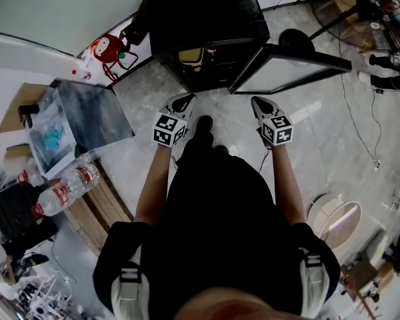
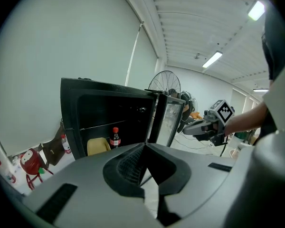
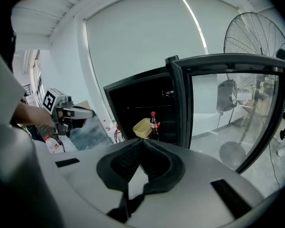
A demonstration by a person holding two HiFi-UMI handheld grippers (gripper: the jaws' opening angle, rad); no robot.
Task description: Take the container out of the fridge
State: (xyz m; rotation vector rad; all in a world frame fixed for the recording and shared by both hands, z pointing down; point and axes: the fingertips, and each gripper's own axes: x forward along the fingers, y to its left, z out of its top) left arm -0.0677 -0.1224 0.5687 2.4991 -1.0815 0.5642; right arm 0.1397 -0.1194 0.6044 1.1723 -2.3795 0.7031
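A small black fridge point(image 1: 207, 25) stands on the floor in front of me with its glass door point(image 1: 290, 72) swung open to the right. Inside sits a pale yellow container point(image 2: 98, 146) point(image 3: 143, 127) point(image 1: 191, 57) with a cola bottle point(image 2: 115, 137) point(image 3: 154, 121) beside it. My left gripper point(image 1: 182, 103) and right gripper point(image 1: 260, 105) hover side by side just short of the fridge opening, both shut and holding nothing. The left gripper point(image 3: 88, 112) shows in the right gripper view, the right gripper point(image 2: 187, 127) in the left gripper view.
A low table point(image 1: 80, 119) with a grey-blue cover stands at the left, with plastic water bottles point(image 1: 63, 191) near it. A red bag point(image 1: 107, 49) lies by the wall. A standing fan point(image 1: 360, 9) and cables point(image 1: 360, 125) are at the right.
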